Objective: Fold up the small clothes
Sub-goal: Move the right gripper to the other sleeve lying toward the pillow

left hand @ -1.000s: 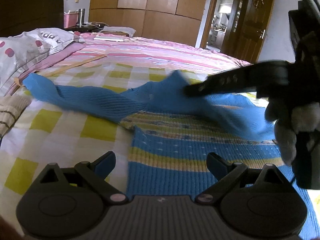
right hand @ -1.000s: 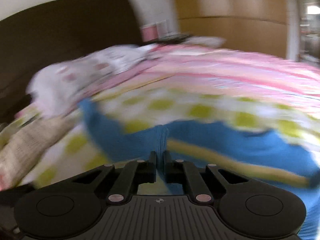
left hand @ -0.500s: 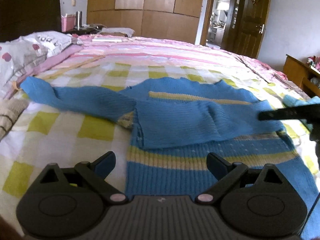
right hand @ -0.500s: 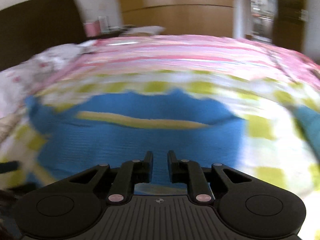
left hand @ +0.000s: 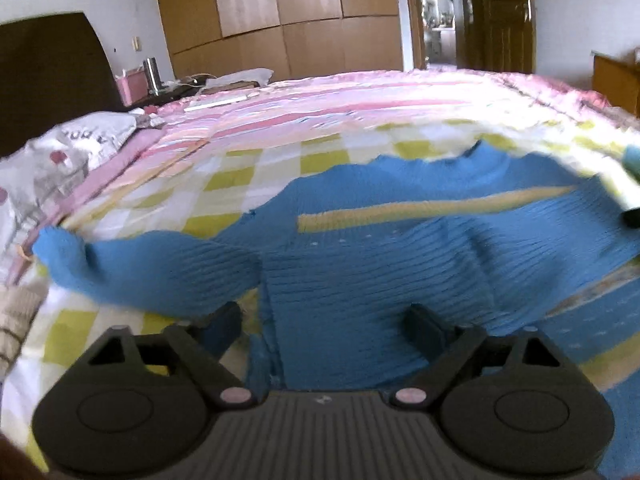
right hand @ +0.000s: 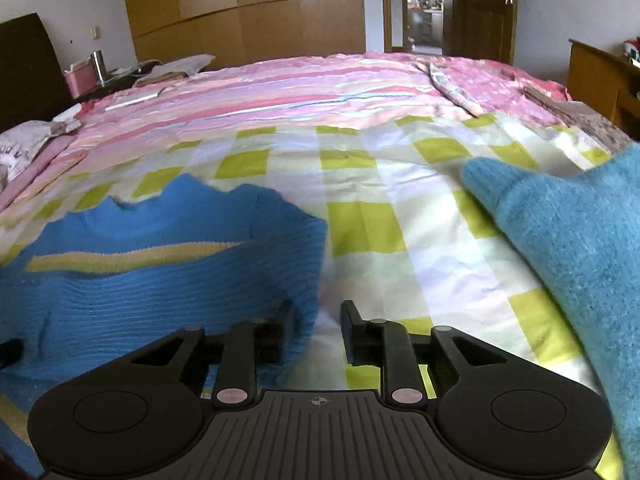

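Note:
A small blue knit sweater [left hand: 380, 264] with a yellow stripe lies on the checked bedsheet [left hand: 248, 176]. One sleeve is folded across its chest; the other sleeve [left hand: 132, 264] stretches out to the left. My left gripper [left hand: 324, 320] is open and empty, low over the sweater's body. My right gripper [right hand: 316, 320] is open and empty at the sweater's right edge [right hand: 304, 248]; its left finger is over the knit. A lighter blue fuzzy garment [right hand: 568, 248] lies at the right.
A pink striped quilt [right hand: 320, 84] covers the far half of the bed. A pillow [left hand: 68, 148] and a beige knit [left hand: 16, 312] lie at the left. A nightstand with a pink box [left hand: 132, 88] and wardrobes stand behind.
My right gripper let go of the sleeve, now folded across the chest, swung right to the sweater's edge and opened. My left gripper moved forward over the sweater.

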`<state>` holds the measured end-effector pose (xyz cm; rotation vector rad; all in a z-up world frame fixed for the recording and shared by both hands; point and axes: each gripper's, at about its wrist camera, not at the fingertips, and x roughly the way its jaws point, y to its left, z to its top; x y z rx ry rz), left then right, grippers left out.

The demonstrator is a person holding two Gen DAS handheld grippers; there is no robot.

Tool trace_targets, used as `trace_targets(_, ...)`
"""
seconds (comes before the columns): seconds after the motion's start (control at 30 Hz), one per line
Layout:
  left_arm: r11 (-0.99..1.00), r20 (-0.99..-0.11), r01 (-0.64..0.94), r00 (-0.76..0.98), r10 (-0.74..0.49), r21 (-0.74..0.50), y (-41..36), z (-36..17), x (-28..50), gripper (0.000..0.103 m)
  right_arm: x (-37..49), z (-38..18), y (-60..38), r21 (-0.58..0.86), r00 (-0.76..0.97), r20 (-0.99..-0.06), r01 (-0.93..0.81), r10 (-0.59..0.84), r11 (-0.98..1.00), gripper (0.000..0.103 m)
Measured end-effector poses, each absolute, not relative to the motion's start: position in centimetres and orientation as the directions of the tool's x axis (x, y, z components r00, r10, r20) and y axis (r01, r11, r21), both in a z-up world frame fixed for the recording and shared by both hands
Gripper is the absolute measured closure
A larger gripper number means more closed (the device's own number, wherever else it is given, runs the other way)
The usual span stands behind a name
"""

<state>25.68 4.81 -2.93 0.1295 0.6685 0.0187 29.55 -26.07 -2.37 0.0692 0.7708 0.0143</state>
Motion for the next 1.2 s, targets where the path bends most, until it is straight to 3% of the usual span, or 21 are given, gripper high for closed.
trace_targets(0.17,0.992,-0.592,-0.021,0.8,0.092,0.126,6.3,-1.7,25.0,0.009,28.2,-0.1,-24.0,0.034,0.753,-0.655,-0.05,0.06,0.998,0.079)
trace_targets(0.5,0.997,-0.606,-0.043,0.792,0.07,0.058,8.5,-1.3,20.3,0.009,29.5,0.7,-10.5,0.098,0.618,-0.637,-0.528,0.461,0.844,0.068)
trace_targets(0.87,0.995,-0.593,-0.023,0.804,-0.038,-0.094,12.3,-1.6,20.7,0.009,33.0,-1.6,-2.5,-0.005,0.451,-0.754,-0.731,0.478,0.682,0.063)
trace_targets(1.0,0.996,-0.58,-0.026,0.814,-0.032,-0.091,12.6,-1.5,20.7,0.009,32.8,-1.4,-2.6,0.029,0.417,-0.772,-0.73,0.479,0.682,0.092)
trace_targets(1.2,0.996,-0.603,-0.022,0.797,-0.036,-0.089,12.4,-2.1,21.2,0.009,32.5,-0.1,-3.1,0.018,0.476,-0.747,-0.682,0.464,0.731,0.097)
